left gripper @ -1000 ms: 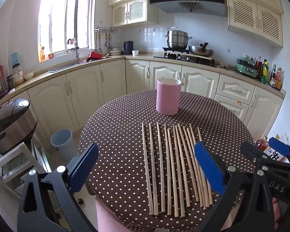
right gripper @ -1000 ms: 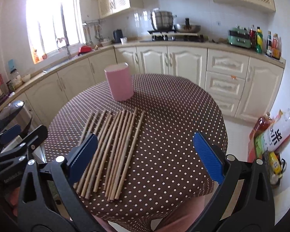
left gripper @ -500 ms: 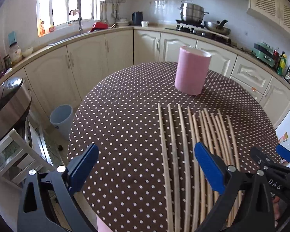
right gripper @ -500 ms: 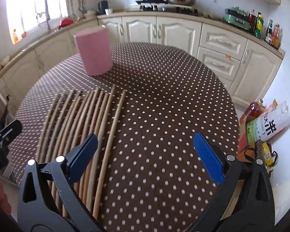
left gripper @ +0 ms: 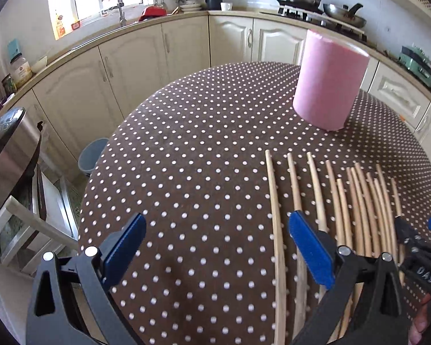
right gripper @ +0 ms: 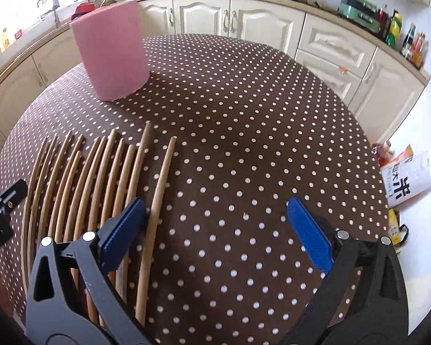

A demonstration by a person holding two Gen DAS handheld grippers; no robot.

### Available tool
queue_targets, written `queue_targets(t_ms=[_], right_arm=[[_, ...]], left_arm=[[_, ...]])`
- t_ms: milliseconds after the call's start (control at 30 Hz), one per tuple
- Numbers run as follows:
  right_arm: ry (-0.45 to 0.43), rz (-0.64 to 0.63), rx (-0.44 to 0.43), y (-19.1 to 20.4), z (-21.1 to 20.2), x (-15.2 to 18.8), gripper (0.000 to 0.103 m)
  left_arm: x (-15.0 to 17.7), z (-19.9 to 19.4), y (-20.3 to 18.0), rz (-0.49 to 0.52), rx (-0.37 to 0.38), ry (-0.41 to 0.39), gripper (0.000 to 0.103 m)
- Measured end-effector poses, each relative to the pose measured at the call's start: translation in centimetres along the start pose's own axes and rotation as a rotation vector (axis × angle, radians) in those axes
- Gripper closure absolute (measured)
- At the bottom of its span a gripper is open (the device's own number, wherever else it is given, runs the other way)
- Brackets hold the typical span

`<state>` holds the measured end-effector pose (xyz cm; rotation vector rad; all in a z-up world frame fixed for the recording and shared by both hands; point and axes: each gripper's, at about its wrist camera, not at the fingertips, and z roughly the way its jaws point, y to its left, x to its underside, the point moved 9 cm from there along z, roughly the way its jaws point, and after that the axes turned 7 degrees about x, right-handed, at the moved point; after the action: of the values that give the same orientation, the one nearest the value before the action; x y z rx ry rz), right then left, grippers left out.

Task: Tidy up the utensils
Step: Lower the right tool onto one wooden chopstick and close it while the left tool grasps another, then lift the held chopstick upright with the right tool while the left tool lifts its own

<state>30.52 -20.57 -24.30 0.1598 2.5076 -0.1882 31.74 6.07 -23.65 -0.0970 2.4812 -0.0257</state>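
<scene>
Near the table's front edge, the left gripper is held spread beside the leftmost chopstick, the chopsticks are laid parallel below the pink holder, presumably for picking, and the right gripper is spread by the rightmost

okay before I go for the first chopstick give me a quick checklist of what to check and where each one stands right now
1. Left gripper open: ok, jaws wide apart, nothing between them.
2. Right gripper open: ok, also empty.
3. Chopsticks reachable: ok, lying flat in a row on the table; the outermost stick on each side sits slightly apart from its neighbours.
4. Middle sticks separated enough to grab singly: not ok, several lie pressed together.
5. Pink holder upright: ok, standing beyond the stick tips.
6. Holder open and empty on top: cannot tell, the inside is not visible in either view.
</scene>
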Motion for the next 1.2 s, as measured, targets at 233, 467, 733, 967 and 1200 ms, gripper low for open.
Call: queue_targets(t_ms=[233, 467, 733, 967, 1200], right_arm=[[-0.021, -0.016, -0.007, 0.7, 0.1, -0.9, 0.024], [-0.061, -0.059, -0.078, 2.7, -1.5, -0.2, 0.087], [-0.071, -0.02, -0.177, 2.4, -1.6, -1.4, 0.097], [-0.169, 0.029, -0.229, 1.7, -4.5, -3.5, 0.097], [-0.267, 0.073, -0.242, 0.0, -7.1, -5.3, 0.097]], left_arm=[[0.0, 1.4, 0.3, -0.003, -0.047, 0.033, 0.005], [-0.2, 0.4, -1.0, 0.036, 0.015, -0.023, 0.067], [-0.7, 0.2, -2.3, 0.02, 0.115, -0.047, 0.097], [-1.8, -1.0, -1.6, -0.028, 0.154, -0.105, 0.097], [-3.9, -4.4, -2.1, -0.03, 0.174, -0.191, 0.097]])
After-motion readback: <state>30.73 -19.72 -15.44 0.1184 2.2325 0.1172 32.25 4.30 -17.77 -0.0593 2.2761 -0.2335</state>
